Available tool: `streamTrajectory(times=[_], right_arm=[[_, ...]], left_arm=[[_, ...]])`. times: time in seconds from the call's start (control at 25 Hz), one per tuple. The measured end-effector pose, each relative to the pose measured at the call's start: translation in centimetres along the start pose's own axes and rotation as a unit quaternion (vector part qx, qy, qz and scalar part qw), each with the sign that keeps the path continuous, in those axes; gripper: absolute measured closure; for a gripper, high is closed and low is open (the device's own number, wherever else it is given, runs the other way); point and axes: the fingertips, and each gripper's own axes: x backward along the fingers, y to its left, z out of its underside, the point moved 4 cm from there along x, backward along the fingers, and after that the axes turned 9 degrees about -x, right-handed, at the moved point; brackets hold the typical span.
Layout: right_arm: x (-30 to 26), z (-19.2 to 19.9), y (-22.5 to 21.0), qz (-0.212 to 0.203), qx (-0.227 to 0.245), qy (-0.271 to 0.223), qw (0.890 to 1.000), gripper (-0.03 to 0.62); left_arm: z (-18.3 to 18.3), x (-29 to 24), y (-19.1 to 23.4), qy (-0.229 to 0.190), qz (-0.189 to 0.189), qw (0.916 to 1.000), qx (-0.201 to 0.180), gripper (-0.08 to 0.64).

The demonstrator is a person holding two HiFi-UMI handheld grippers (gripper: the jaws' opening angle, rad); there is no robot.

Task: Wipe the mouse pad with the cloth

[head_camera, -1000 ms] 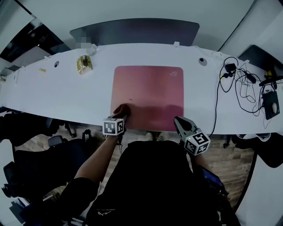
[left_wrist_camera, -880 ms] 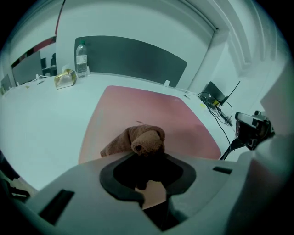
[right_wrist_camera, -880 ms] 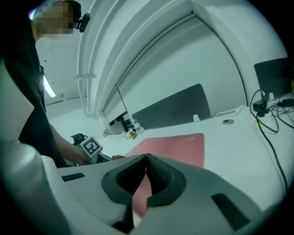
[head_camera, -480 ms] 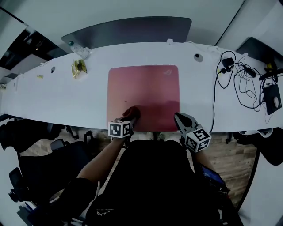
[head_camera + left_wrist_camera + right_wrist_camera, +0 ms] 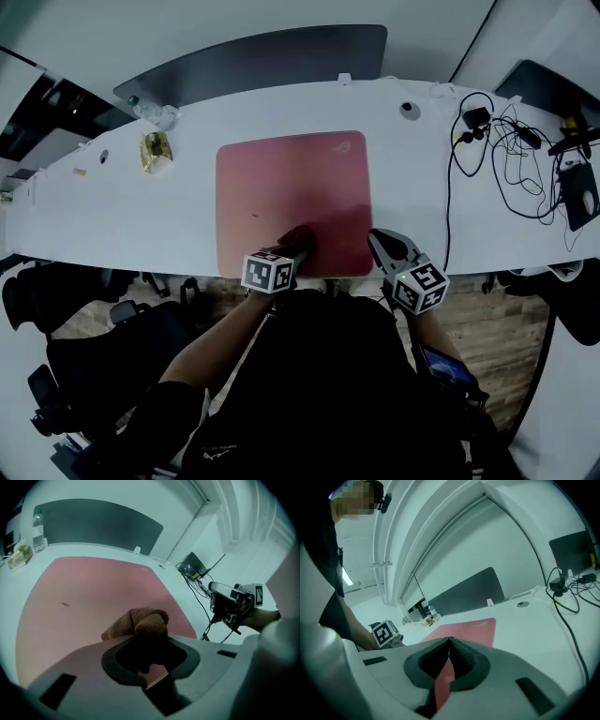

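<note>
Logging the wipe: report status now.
Left gripper shut on cloth, on pad by its near edge. Right gripper shut, empty, beside pad's near right corner. Cables lie off to the right.

A long white table (image 5: 122, 206) is carrying everything. A pink mouse pad (image 5: 281, 178) is lying flat in the middle, reaching its front edge. A small golden packet (image 5: 154, 150) is sitting well apart on the left, and black cables (image 5: 511, 155) are spreading over the right end.

Your top (image 5: 319, 375): black, short-sleeved, behind both grippers. Your left gripper (image 5: 296, 246) and right gripper (image 5: 376, 237): grey shells, dark jaw pads, each with a white cube (image 5: 421, 287) bearing black square markers.
</note>
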Motion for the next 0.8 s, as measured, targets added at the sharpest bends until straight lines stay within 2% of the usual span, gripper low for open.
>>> streamTrajectory(times=[0.52,0.8], right_arm=[[2.7,-0.6,-2.4,0.008,-0.003,-0.007,1.0,0.566],[3.3,-0.6,-3.0,0.011,-0.011,-0.014,1.0,0.566]], left_arm=[[-2.9,-4.2,-5.8,0.023,0.051,0.9964,-0.064,0.468],[-4.0,-5.9,-7.9,0.038,0.072,0.9911,-0.105,0.468]])
